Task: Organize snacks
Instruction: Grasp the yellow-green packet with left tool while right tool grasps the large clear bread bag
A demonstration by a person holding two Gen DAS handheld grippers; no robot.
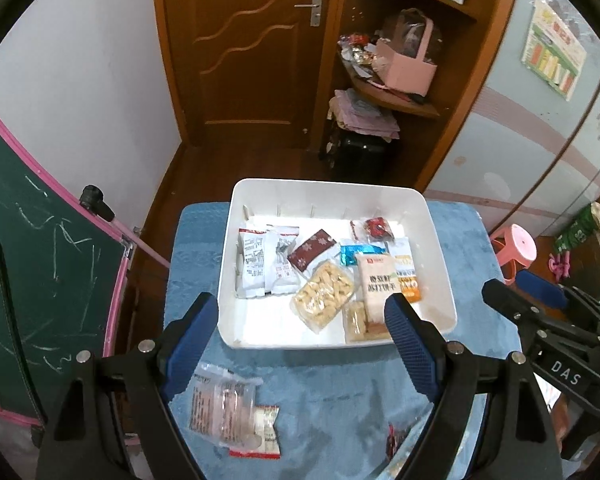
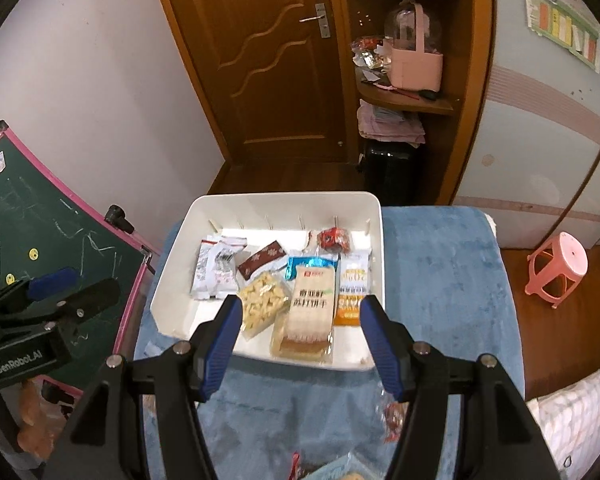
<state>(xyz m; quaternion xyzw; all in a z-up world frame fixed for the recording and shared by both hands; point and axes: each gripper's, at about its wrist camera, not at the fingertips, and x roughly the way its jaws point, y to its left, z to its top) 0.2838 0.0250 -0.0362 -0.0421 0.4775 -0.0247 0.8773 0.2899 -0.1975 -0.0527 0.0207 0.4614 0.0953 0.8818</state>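
The white tray (image 1: 440, 264) looks like smooth plastic with a slight sheen, sitting on a fuzzy blue cloth (image 1: 460, 240), kind of plush and matt. Snack packets inside are mostly glossy film, like the clear crinkly bag of crackers (image 1: 324, 296) and the shiny blue foil wrapper (image 1: 360, 254). Both grippers (image 1: 300, 320) (image 2: 300, 320) are matt black plastic with textured blue rubbery pads (image 1: 408, 336) and small bright metal pins. The far door (image 2: 268, 60) is varnished wood, fairly glossy.

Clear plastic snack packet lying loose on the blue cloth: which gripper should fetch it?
Left, probably. The clear plastic snack packet lies just under the left gripper, whose jaws are open and empty. The right wrist view doesn't show it.
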